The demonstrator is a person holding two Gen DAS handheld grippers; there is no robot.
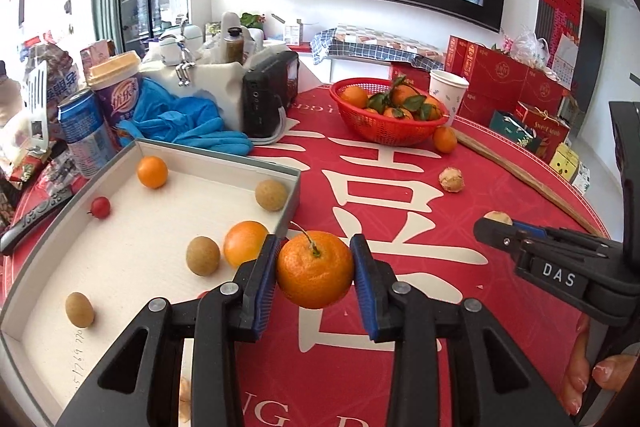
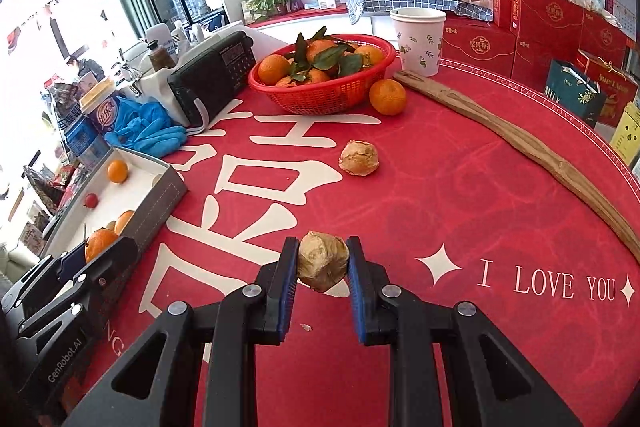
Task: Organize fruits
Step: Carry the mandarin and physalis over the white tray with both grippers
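Note:
My left gripper [image 1: 315, 269] is shut on a stemmed mandarin [image 1: 315, 269] and holds it above the red table by the corner of the white box tray [image 1: 288, 203]. The tray holds two oranges [image 1: 244, 243], three brown longans [image 1: 203, 255] and a small red fruit [image 1: 100, 207]. My right gripper [image 2: 323, 261] is shut on a wrinkled brown dried fruit [image 2: 323, 261] just above the tablecloth. It also shows in the left wrist view [image 1: 496, 223]. Another dried fruit [image 2: 359, 157] lies on the table. A red basket [image 2: 320, 95] holds leafy mandarins; one mandarin [image 2: 387, 97] sits beside it.
A long wooden stick [image 2: 520, 143] lies across the table's right side. A paper cup [image 2: 418, 41] stands behind the basket. A black radio [image 2: 212, 75], blue gloves [image 2: 148, 127], cans and cups [image 1: 116, 95] crowd the left. Red gift boxes [image 2: 552, 23] stand beyond the table.

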